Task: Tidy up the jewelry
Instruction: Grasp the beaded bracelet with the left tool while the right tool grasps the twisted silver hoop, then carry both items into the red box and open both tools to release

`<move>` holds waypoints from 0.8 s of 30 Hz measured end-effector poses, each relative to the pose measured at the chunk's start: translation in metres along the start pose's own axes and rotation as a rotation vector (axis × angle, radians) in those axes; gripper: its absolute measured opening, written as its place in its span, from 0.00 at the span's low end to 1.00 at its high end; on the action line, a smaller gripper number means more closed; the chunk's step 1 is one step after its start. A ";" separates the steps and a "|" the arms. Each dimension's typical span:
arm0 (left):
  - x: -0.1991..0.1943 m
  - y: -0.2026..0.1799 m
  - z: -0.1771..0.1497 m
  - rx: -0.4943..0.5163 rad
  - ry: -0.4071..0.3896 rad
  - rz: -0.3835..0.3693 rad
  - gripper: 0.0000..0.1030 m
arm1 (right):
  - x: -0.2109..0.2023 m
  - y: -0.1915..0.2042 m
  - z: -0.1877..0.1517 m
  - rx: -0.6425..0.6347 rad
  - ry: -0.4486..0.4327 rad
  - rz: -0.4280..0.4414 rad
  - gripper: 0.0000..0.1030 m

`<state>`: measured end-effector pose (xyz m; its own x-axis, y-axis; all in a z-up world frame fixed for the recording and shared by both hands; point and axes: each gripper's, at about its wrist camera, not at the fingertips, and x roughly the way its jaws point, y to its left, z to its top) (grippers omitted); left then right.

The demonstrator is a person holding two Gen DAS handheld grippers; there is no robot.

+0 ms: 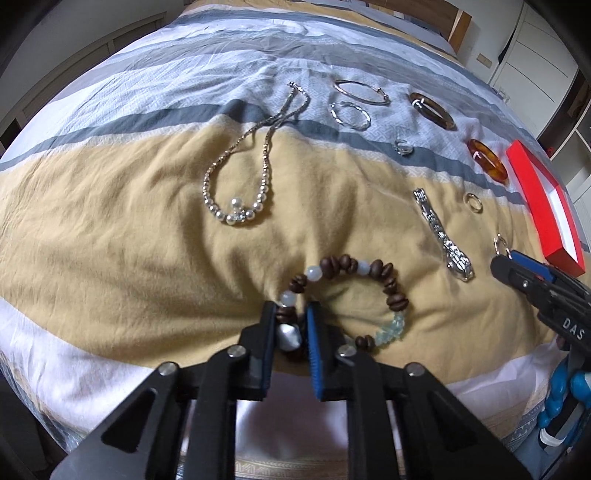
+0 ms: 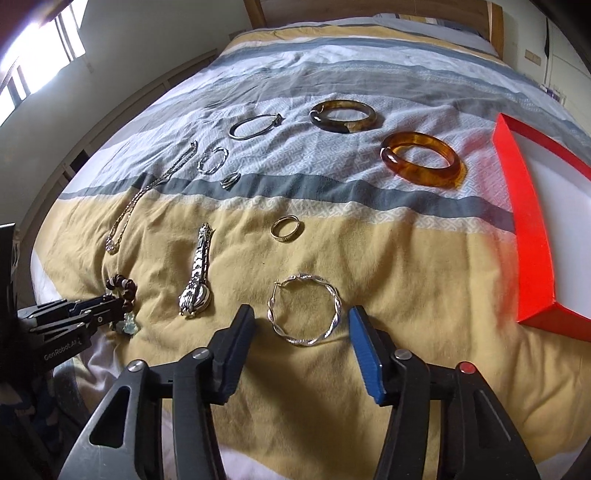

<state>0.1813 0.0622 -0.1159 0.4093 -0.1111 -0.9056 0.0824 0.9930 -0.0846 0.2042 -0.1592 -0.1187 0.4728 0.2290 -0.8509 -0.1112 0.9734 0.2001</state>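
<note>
The near arc of the brown wooden-bead bracelet (image 1: 347, 295) is hidden behind the left gripper (image 1: 291, 325) and its jaws. Right of that bracelet, the red cardboard box (image 1: 535, 206) is cut off by the frame edge, its contents unreadable.

Bedspread (image 2: 332, 369): striped yellow, grey, white, pale blue; wrinkled. Wooden headboard (image 2: 369, 7) at far end. White cabinet doors (image 1: 535, 70), far right. Bright window (image 2: 40, 37), upper left. Pale wall (image 2: 147, 37).
</note>
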 end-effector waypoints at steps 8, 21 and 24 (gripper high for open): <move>-0.021 -0.003 -0.004 0.000 -0.055 -0.021 0.10 | -0.005 0.001 0.000 -0.006 -0.004 0.024 0.39; -0.082 -0.046 -0.008 0.071 -0.150 -0.021 0.10 | -0.077 -0.004 -0.016 0.020 -0.116 0.042 0.39; -0.095 -0.064 -0.005 0.101 -0.173 -0.030 0.10 | -0.096 -0.012 -0.021 0.031 -0.146 0.037 0.39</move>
<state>0.1326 0.0097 -0.0267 0.5549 -0.1544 -0.8175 0.1840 0.9811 -0.0603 0.1421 -0.1925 -0.0492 0.5908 0.2604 -0.7636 -0.1051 0.9633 0.2472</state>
